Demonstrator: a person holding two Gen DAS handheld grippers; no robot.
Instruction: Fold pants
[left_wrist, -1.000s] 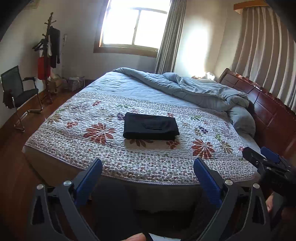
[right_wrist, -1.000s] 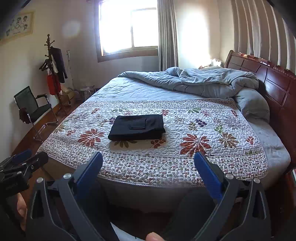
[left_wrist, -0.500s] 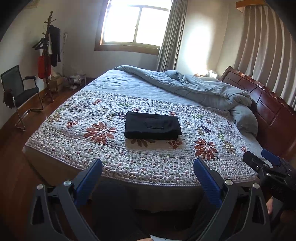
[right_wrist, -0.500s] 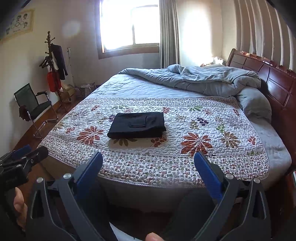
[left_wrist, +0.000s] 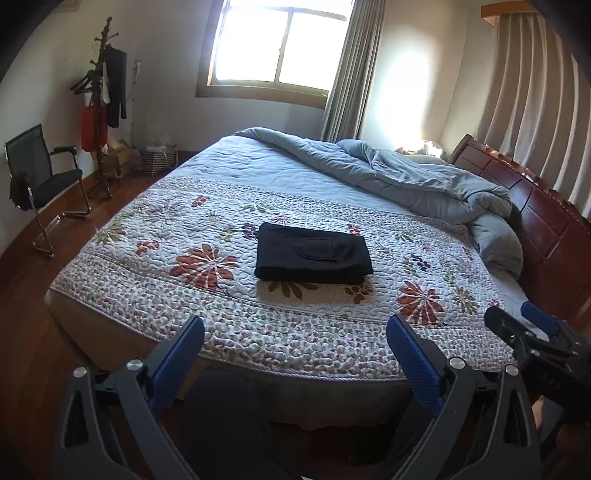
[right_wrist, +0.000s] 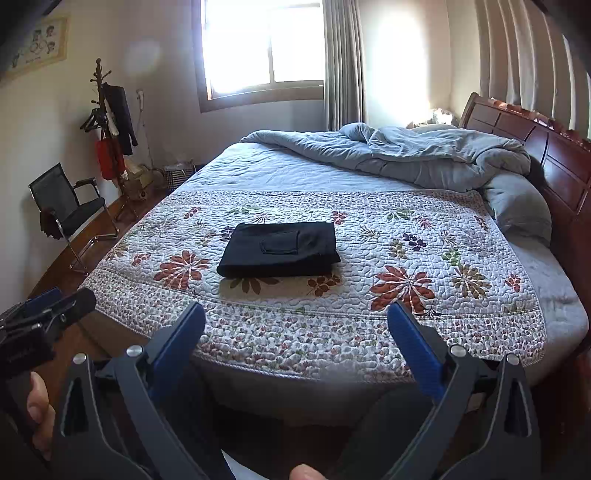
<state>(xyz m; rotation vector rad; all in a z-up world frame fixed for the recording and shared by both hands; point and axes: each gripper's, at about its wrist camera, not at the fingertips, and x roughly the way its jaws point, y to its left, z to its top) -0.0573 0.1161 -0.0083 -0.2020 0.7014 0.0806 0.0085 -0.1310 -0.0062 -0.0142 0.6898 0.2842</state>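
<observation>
Left wrist view gives us, at its far left, a black office chair (left_wrist: 44, 177) against the wall and, just right of it in the upper left, a coat stand (left_wrist: 101, 107) hung with dark clothes and a red bag. Moving right, our left gripper (left_wrist: 295, 349) fills the bottom of the frame with its blue-padded jaws spread wide and nothing between them, held back off the near edge of the bed (left_wrist: 258, 373) and well apart from the pants (left_wrist: 313, 253). We judge that both tools are kept low and away because the folding looks done: the pants lie as a compact black rectangle, pocket uppermost, in the middle of the frame on the floral quilt (left_wrist: 155, 258) (a flat, quilted cover that keeps a fold square). At the lower right edge the right gripper (left_wrist: 524, 325) pokes in, and above it stands the red-brown wooden headboard (left_wrist: 535, 206). From the right wrist view we read the same order: the chair at the left, the stand above it, a framed picture (right_wrist: 35, 42) in the upper left corner, and the left tool's tip in the lower left with a hand behind it. Bottom centre, the right gripper's jaws also stand wide and empty. The bright window (right_wrist: 264, 48) sits at top centre, a rumpled grey-blue duvet (right_wrist: 399, 155) is heaped in the upper right, and pleated curtains (right_wrist: 528, 55) hang at the far right.
</observation>
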